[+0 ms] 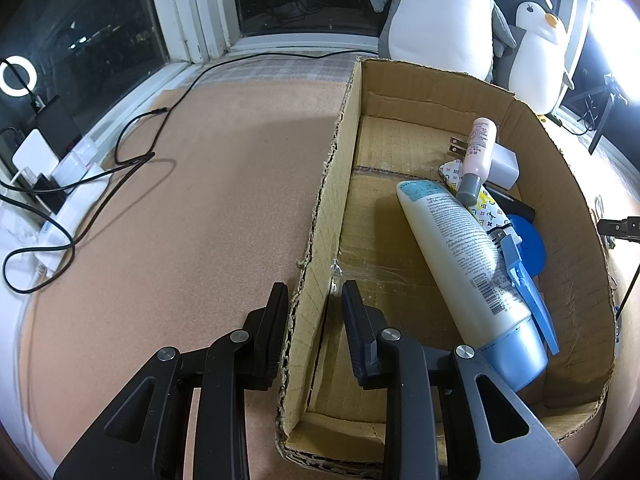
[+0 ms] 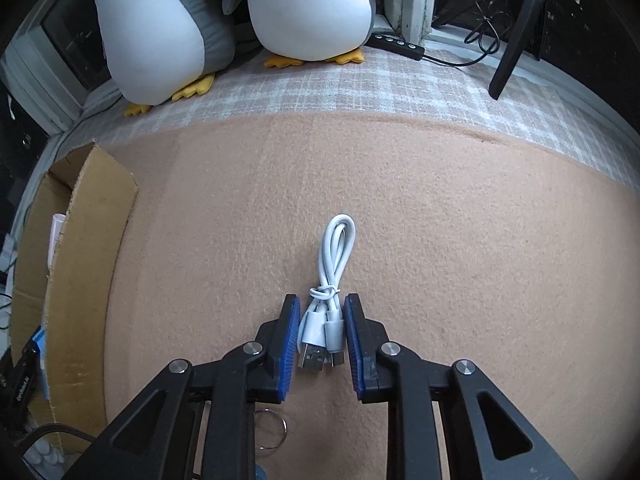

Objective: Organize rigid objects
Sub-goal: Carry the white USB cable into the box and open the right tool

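In the left wrist view an open cardboard box (image 1: 568, 184) holds a white lotion tube with a blue cap (image 1: 460, 252), a small pink bottle (image 1: 478, 148), a white plug adapter (image 1: 504, 164), a blue clip (image 1: 528, 292) and a blue disc. My left gripper (image 1: 314, 300) straddles the box's left wall (image 1: 320, 240), one finger on each side, with a gap on both sides. In the right wrist view a bundled white USB cable (image 2: 328, 292) lies on the tan felt. My right gripper (image 2: 322, 308) is open around its plug end, pads close to it.
Two plush penguins (image 2: 308, 12) stand at the back by the window. A power strip with black cables (image 1: 60, 184) lies at the far left. A metal key ring (image 2: 272, 432) lies under the right gripper. A black tripod leg (image 2: 516, 40) stands at the back right.
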`<action>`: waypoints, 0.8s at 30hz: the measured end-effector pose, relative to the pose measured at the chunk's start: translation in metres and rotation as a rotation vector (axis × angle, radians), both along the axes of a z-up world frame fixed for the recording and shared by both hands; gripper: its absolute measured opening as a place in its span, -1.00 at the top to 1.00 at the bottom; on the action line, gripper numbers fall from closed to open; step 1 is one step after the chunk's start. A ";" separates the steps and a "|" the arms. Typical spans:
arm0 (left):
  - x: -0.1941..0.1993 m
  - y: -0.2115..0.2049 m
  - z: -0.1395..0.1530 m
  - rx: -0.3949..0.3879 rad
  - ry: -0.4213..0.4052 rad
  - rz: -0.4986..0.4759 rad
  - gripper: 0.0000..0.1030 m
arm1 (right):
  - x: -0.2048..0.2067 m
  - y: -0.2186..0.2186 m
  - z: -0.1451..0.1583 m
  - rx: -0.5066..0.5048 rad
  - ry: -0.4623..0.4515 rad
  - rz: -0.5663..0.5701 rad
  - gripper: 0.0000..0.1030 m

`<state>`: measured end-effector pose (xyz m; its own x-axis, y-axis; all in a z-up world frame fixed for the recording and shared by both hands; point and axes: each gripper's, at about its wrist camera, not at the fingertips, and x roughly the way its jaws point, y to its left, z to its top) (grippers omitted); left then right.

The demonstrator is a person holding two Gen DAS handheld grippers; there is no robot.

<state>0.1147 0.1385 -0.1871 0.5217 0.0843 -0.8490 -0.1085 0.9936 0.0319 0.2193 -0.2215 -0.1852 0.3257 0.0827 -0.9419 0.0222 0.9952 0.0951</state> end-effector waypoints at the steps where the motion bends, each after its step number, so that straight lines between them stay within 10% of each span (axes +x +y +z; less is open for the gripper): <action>1: 0.000 0.000 0.000 0.001 0.000 0.000 0.49 | -0.002 0.001 0.002 0.002 -0.008 -0.004 0.61; 24: 0.000 0.001 0.000 0.002 -0.003 0.001 0.49 | -0.033 0.080 0.081 0.113 -0.181 0.162 0.61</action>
